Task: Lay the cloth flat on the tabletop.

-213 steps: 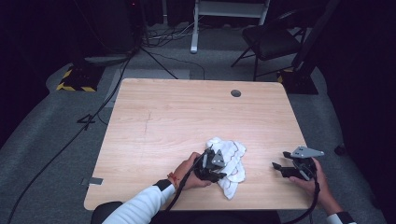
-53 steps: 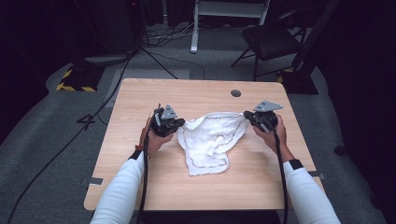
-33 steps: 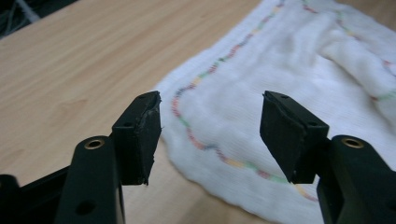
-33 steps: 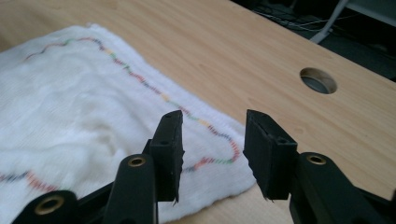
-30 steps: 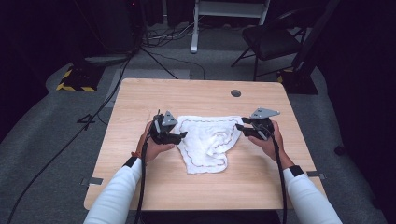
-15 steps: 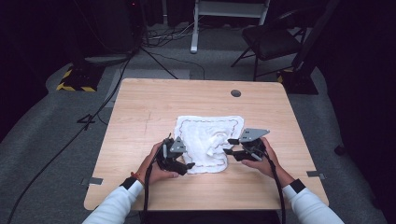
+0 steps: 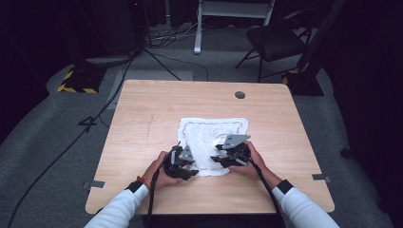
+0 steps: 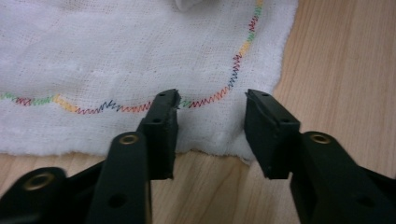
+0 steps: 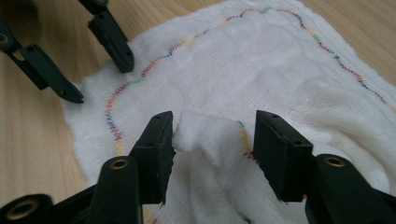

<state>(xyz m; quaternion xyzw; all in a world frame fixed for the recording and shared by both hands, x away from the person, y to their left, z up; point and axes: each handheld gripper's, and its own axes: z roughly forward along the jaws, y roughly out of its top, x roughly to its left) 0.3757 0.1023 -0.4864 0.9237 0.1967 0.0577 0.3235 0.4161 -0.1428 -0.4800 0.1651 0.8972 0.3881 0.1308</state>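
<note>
the white cloth (image 7: 212,137) lies spread near the middle of the table (image 7: 142,123), its far edge now flat and squared where a moment ago both grippers were holding it out by the far corners. at the cloth's near left corner, the left gripper (image 8: 212,100) has come down from that far edge; its jaws have just been closing but are apart, straddling the stitched hem without pinching it. at the cloth's near right side, the right gripper (image 9: 212,123) also stands spread, a raised fold of cloth between its jaws, touching one pad but not squeezed. judging from this, the spreading looks done and a fold from the near edge comes next
</note>
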